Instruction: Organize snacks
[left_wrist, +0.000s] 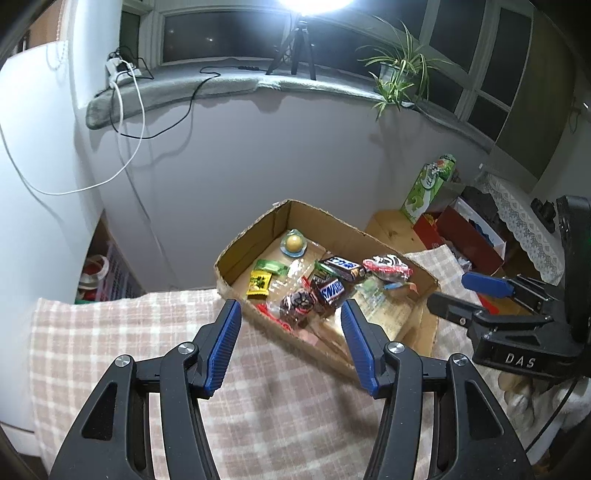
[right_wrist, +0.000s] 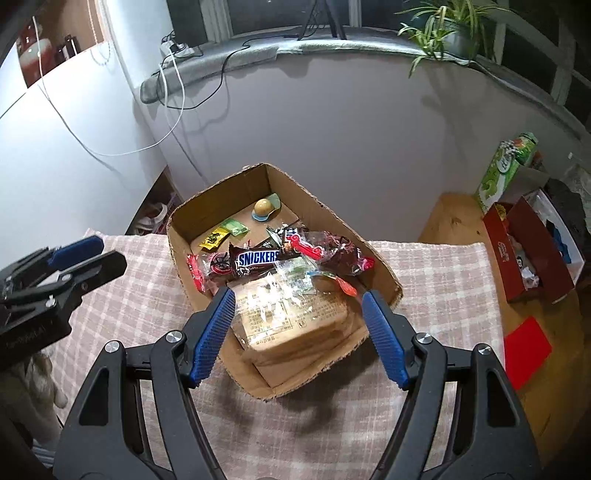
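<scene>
The snacks sit in an open cardboard box that rests on a pink checked cloth, near the cloth's far edge. Inside, at the far corner, lies a round yellow sweet on a blue-green wrapper. Near the box's left wall are a small green packet and a yellow packet with dark print too small to read. Across the middle lies a brown bar reading "SNICKERS", with a second dark bar bearing a blue and white label just behind it, among clear and red candy wrappers. At the near end is a bagged loaf of sliced bread; the print on its bag is unreadable.

Beyond the cloth's right edge, on a wooden surface, a red box holds mixed items, and a tall green carton stands behind it.

The left gripper hovers spread wide and empty over the box's near left wall. The right gripper hangs wide and empty above the bread; "DAS" is printed on its body.
</scene>
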